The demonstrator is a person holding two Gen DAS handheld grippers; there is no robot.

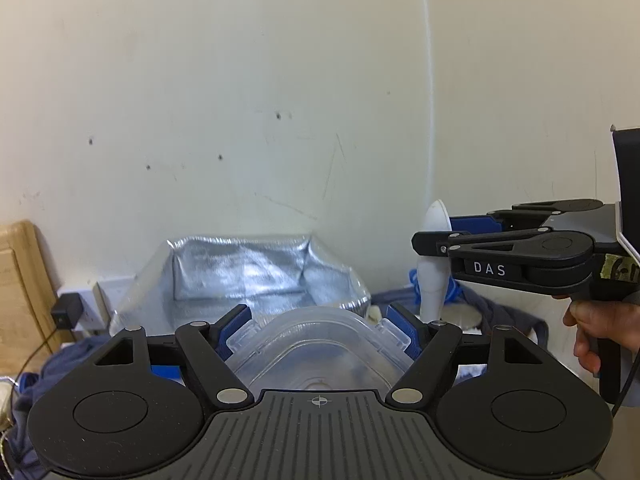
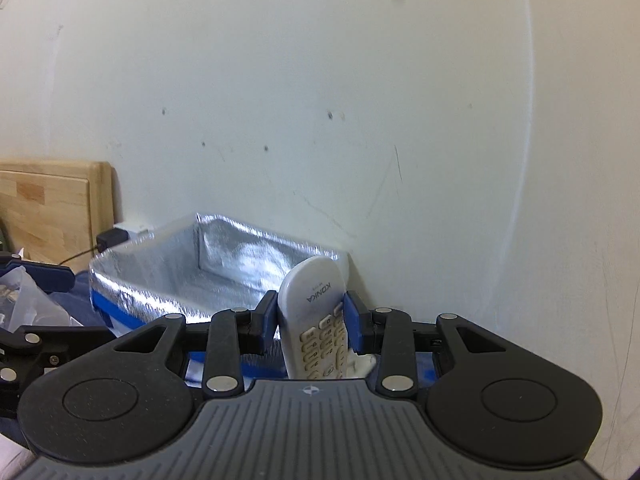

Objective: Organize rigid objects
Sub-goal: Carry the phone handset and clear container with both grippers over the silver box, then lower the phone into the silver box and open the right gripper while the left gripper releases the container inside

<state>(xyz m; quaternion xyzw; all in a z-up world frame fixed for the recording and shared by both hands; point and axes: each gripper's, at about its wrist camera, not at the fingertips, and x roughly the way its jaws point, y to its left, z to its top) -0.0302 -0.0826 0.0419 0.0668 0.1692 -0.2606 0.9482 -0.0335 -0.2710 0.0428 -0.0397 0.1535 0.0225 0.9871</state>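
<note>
Silver-lined insulated bag (image 2: 224, 264) at 12 o'clock: right gripper (image 2: 311, 320) clenches white remote (image 2: 316, 312), left gripper (image 1: 318, 332) grasps clear container (image 1: 316, 344); lower both in gently.

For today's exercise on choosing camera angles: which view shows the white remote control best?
The right wrist view: the remote control stands front and centre between the right gripper fingers, its buttons and brand name readable. The left wrist view shows only its plain white edge at the far right, partly hidden by that gripper.
</note>
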